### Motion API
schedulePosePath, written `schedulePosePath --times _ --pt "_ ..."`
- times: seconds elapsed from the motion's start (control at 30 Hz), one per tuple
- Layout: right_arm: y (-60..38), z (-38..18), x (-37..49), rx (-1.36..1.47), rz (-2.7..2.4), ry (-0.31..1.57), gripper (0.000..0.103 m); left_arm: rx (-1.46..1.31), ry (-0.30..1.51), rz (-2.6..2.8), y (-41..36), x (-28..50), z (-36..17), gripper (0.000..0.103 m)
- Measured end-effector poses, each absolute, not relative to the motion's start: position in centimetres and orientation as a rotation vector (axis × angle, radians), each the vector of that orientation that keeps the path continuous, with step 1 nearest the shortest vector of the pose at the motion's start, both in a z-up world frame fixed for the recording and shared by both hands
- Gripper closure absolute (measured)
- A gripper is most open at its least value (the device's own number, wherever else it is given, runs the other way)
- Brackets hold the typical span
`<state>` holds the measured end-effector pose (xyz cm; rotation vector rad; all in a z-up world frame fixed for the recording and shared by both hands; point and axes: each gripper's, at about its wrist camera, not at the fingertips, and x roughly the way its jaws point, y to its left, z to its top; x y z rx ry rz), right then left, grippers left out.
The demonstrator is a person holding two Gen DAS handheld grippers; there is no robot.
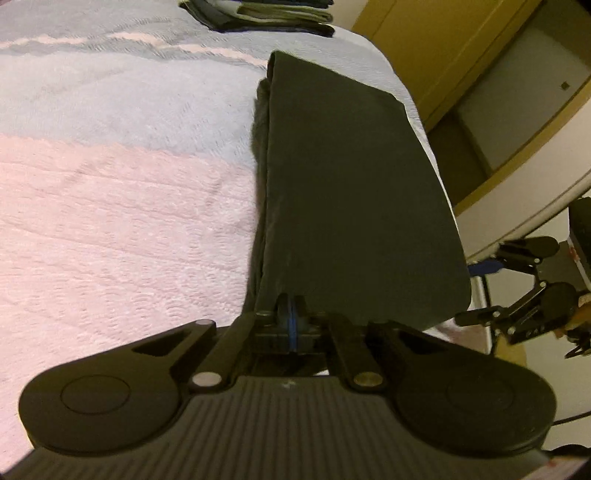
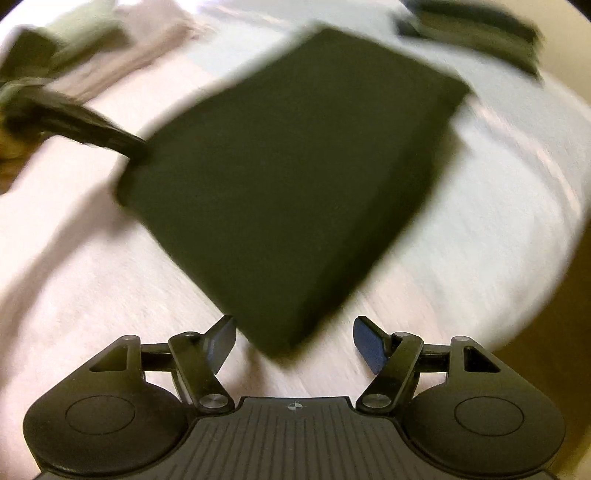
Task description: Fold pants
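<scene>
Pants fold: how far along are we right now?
Mostly done: the dark pants already lie folded into a compact rectangle on the bedspread. In hand: the left gripper is shut on the near edge of the pants, while the right gripper is open and holds nothing. Left: probably release, perhaps move them to the stack of folded clothes at the far end.

Dark folded pants [image 1: 351, 192] on bed
</scene>
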<state>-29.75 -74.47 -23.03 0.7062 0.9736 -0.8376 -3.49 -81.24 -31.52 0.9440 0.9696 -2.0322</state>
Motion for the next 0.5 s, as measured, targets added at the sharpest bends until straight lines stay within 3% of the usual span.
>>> schedulePosePath --times 0.23,0.5 --pt "-76.1 -16.7 -31.9 0.682 -0.901 0.859 0.035 0.884 0.914 -1.928 -80.1 -3.5 -26.1 0.097" --pt "-86.6 -13.4 -31.3 0.613 -0.795 0.722 0.04 0.802 0.901 -1.816 -81.8 -8.2 -22.8 0.097"
